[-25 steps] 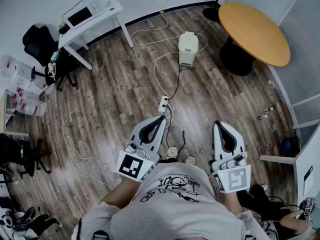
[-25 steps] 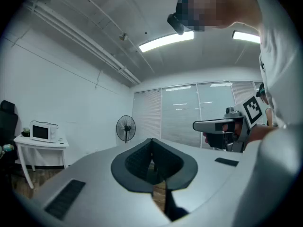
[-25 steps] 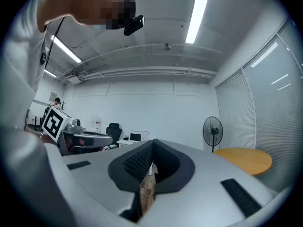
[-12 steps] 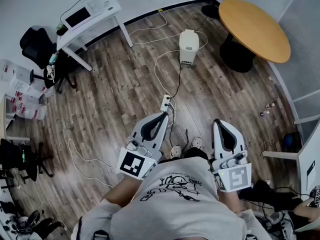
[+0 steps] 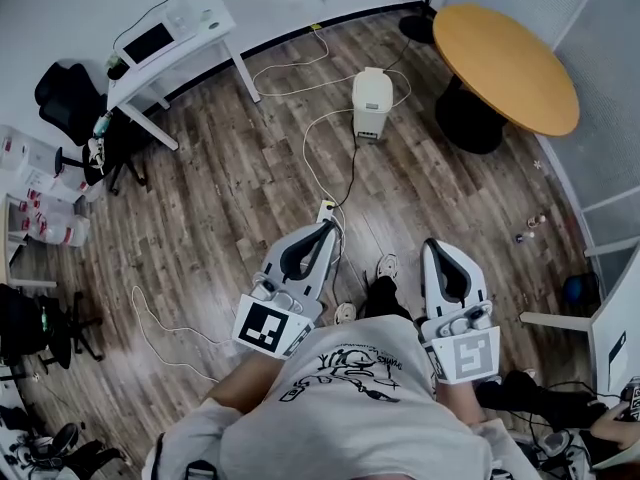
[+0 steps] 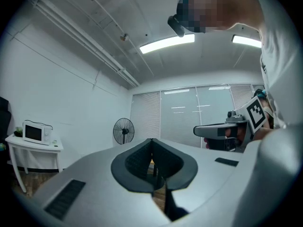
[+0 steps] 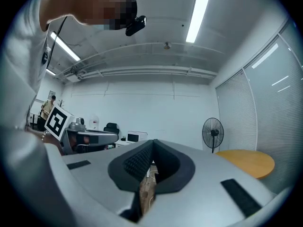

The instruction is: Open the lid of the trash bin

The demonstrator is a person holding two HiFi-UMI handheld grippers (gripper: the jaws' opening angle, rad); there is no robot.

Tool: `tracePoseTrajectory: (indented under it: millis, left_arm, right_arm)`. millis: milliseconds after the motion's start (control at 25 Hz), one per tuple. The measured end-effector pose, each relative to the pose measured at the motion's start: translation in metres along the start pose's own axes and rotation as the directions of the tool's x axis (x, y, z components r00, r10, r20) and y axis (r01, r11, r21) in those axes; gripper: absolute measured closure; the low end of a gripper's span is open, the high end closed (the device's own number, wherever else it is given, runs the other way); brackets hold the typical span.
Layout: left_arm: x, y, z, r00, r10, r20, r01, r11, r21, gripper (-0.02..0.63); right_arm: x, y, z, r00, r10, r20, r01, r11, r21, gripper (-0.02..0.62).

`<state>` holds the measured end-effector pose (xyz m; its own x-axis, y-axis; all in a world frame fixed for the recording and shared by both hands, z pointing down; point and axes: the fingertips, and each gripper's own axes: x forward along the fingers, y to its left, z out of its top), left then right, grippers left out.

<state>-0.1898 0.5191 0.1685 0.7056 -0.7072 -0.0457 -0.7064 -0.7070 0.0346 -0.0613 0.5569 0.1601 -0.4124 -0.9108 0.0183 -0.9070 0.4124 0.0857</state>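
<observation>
The trash bin (image 5: 372, 103) is a small cream-white bin standing on the wooden floor at the far middle of the head view, lid down. Both grippers are held level in front of the person's chest, well short of the bin. My left gripper (image 5: 325, 230) is shut with nothing between its pads, and in the left gripper view its jaws (image 6: 152, 141) meet at the tip. My right gripper (image 5: 440, 246) is shut and empty too, its jaws (image 7: 153, 142) closed in the right gripper view. The person's feet show on the floor between the grippers.
A round wooden table (image 5: 505, 63) stands right of the bin. A white desk (image 5: 165, 43) with a microwave is at the far left by a black chair (image 5: 65, 93). White cables and a power strip (image 5: 326, 211) lie on the floor ahead. A fan (image 6: 123, 130) stands by the wall.
The person has stepped forward, their feet shifting on the floor, and the room has slid slightly in the head view. Both grippers keep the same shut, level pose.
</observation>
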Motion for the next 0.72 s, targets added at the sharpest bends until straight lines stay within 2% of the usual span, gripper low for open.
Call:
tracePoseTrajectory:
  millis: [720]
  left_arm:
    - [0.171,0.031,0.005,0.999,0.03,-0.012,-0.03,1.0,0.004,0.591]
  right_arm:
    - [0.094,-0.148,-0.002,0.999,0.044,0.006,-0.044,0.999,0.005,0.589]
